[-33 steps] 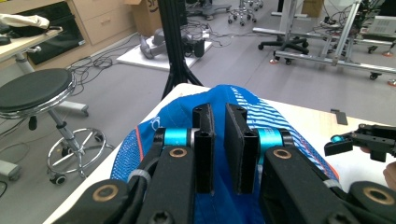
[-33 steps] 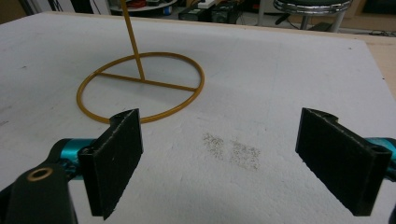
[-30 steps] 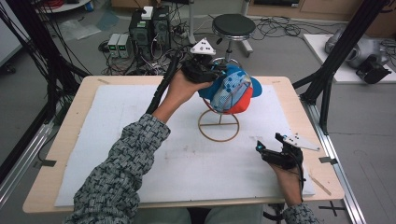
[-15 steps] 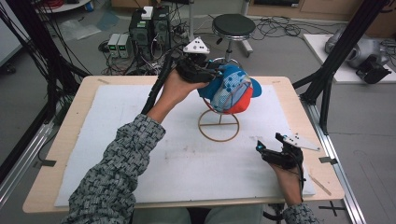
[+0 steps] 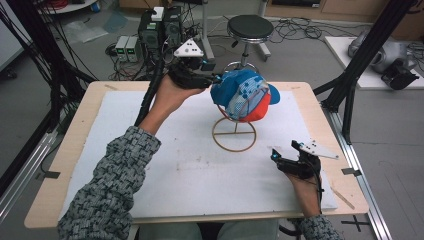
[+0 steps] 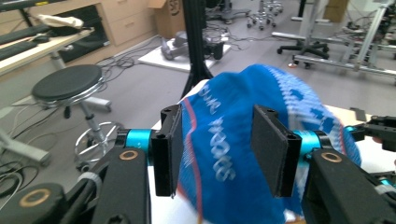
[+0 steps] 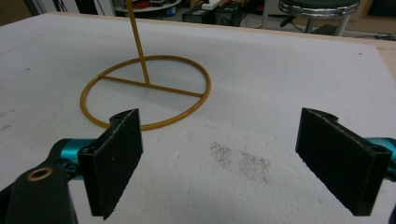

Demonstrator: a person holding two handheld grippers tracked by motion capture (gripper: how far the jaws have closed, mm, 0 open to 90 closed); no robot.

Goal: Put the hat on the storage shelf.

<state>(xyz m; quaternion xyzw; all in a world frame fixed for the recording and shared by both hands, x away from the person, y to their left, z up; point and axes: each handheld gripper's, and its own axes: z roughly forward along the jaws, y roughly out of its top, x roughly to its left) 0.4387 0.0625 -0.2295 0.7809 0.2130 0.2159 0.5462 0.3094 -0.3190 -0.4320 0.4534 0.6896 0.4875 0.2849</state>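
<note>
A blue, white and orange cap [image 5: 242,95] sits on top of a gold wire stand [image 5: 234,135] with a ring base, at the middle of the far half of the table. My left gripper [image 5: 216,79] is held up at the cap's left side. In the left gripper view its jaws stand apart, and blurred blue cap fabric [image 6: 233,140] lies in the gap between them. My right gripper [image 5: 276,156] rests low on the white mat near the front right. It is open and holds nothing, and the stand's ring [image 7: 144,88] lies ahead of it.
A white mat [image 5: 190,170] covers the wooden table. Behind the far edge are a black stool [image 5: 250,27], electronics boxes [image 5: 160,25] and cables. A black frame post [image 5: 360,65] rises at the right rear corner.
My left gripper has drawn back a little to the left along the cap's side. The cap stays on the stand. The right gripper has not moved.
</note>
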